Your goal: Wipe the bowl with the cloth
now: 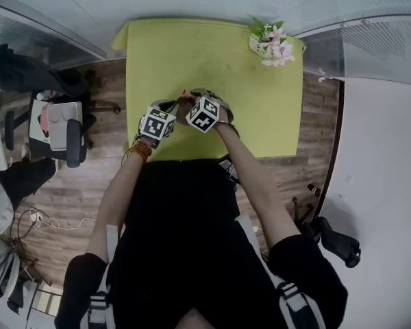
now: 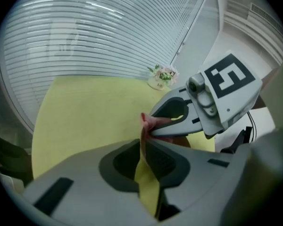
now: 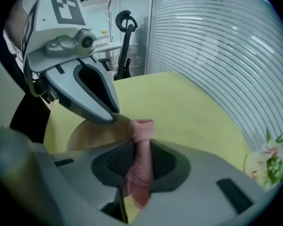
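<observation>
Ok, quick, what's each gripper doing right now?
Left gripper: closed on the bowl rim.
Right gripper: closed on the cloth.

The table's (image 1: 157, 60) far and left parts are left bare for passing; the far right corner is blocked by flowers (image 1: 272, 45), the near middle by the bowl (image 3: 89, 133).

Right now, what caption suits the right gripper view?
Right gripper pinches the pink cloth near the bowl.
</observation>
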The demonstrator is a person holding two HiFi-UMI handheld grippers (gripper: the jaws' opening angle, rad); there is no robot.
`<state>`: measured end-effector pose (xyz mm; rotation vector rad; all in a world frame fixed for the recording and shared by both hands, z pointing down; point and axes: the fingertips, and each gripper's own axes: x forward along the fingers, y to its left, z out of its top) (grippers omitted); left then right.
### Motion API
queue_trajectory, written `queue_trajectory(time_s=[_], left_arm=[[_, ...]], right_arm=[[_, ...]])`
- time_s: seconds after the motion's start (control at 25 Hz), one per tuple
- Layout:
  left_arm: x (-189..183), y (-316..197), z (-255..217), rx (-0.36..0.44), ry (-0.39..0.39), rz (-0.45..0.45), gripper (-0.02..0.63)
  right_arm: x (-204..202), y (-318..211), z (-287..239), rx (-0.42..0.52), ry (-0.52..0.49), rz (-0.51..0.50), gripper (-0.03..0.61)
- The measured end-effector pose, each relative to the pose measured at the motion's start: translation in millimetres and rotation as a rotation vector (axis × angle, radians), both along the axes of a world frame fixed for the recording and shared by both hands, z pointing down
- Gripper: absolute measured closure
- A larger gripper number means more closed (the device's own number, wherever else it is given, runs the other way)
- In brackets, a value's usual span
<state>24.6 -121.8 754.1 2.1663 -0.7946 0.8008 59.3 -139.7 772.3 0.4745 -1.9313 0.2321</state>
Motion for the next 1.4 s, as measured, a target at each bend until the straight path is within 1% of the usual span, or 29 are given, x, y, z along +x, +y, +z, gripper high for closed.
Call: queue_trajectory(time_s=[0.16,0.28,0.4,0.48,0.56,0.68,0.8,0.88,0.96,1.08,1.16,1.2,1.28,1.4], left_arm=[[1,1,3,-0.016,0.005,-0.021,0.571],[4,3,8,-0.028,0.001,-0.017,0.571],[5,3,11,-0.044,-0.007,-0.02,0.569],[3,0,13,-0.053,-0.024,-0.022,0.569],[1,-1,11,-0.047,-0.041,-0.023,0.571],[-1,1,2,-0.021,-0.016,-0.036,0.571],[-4,2,-10,-0.011,0.018,-0.049,0.569],[-5,2,-22,0.003,0.042,-0.056,0.569],[-10,-3,-41,0.048,0.086,-0.088,0.569],[-24,-13,-89,0.145,0.188,-0.159,0.571],[-34,-18,-128,0.211,0.245,-0.187,0.58],[-38,-19,-147,0.247,0.261,-0.195,0.583],[-46,-20,-186,0.334,0.265,-0.204,0.586],[-57,-21,-239,0.485,0.272,-0.235,0.586]], right_arm=[[-1,1,1,-0.029,-0.043,-0.005,0.503],[0,4,2,-0.078,-0.077,0.046,0.509],[0,4,3,-0.127,-0.086,0.077,0.515],[-1,2,2,-0.145,-0.075,0.064,0.523],[-1,4,-3,-0.147,-0.066,0.046,0.535],[-3,6,-23,-0.111,-0.088,0.036,0.548],[-10,3,-55,-0.012,-0.128,0.008,0.548],[-17,2,-79,0.092,-0.133,-0.032,0.548],[-25,1,-106,0.214,-0.143,-0.054,0.548],[-37,-2,-159,0.423,-0.173,-0.051,0.548],[-42,-1,-199,0.562,-0.191,-0.049,0.548],[-45,0,-218,0.626,-0.196,-0.049,0.548],[-50,5,-253,0.735,-0.209,-0.044,0.548],[-56,10,-301,0.872,-0.244,-0.024,0.548]])
